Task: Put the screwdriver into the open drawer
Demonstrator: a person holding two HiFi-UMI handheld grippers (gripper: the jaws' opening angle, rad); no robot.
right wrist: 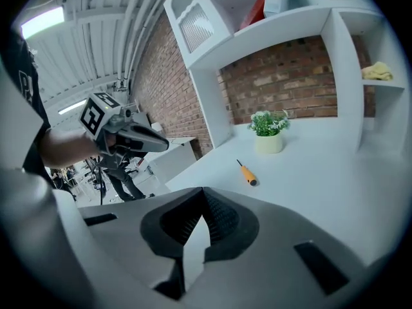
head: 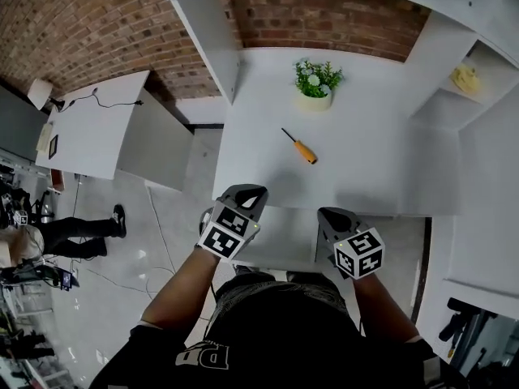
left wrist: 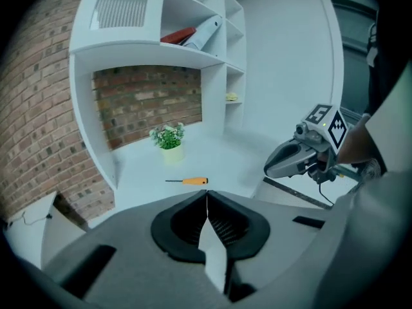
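Two claws hang over the front edge of the white counter (head: 381, 177), side by side with a gap between them, both pointing toward the back edge. The left claw (head: 246, 193) has its jaws pressed together, tip against tip, with nothing between them. The right claw (head: 331, 214) is closed the same way and is also empty. Each carries its cube of square markers on the side nearest the person, whose bare forearms run back from them.

The screwdriver (head: 302, 148) lies flat near the middle of the counter, well apart from both claws and touching neither. Its orange handle points toward the front right corner and its thin dark shaft toward the back left. Behind it, toward the back edge, a small potted plant (head: 316, 83) stands upright in a pale pot, near the screwdriver but clear of it.

A brick wall (head: 324, 19) backs the counter. At the right edge, a side shelf (head: 478, 96) holds a small yellow thing (head: 465, 78), too small to identify.
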